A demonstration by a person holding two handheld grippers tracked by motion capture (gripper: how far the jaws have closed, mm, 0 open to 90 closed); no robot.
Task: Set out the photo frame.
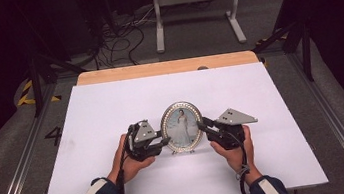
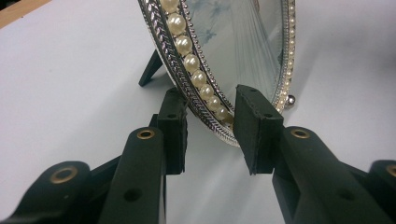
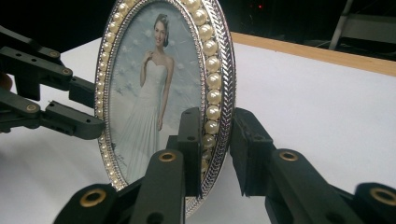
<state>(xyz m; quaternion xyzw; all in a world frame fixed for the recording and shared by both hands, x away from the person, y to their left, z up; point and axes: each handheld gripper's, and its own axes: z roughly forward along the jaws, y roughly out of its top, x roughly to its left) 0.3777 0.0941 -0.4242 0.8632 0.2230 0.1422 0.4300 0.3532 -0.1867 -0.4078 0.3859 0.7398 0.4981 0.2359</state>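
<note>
Two hand-held grippers flank an oval photo frame [image 1: 181, 127] standing upright at the centre of the white table [image 1: 111, 110] in the high view, its long axis vertical and its pearl-trimmed face turned toward the bottom of the picture. From the left of the frame the left gripper [image 1: 162, 141] reaches in; from the right, equally near, the right gripper [image 1: 202, 123]. In the left gripper view the jaws straddle the lower rim [image 2: 205, 100], the rear pad close against the back, the front pad apparently short of the glass. In the right gripper view both pads [image 3: 192, 140] bracket the beaded edge [image 3: 219, 84]; whether either grip bites firmly, I cannot tell.
</note>
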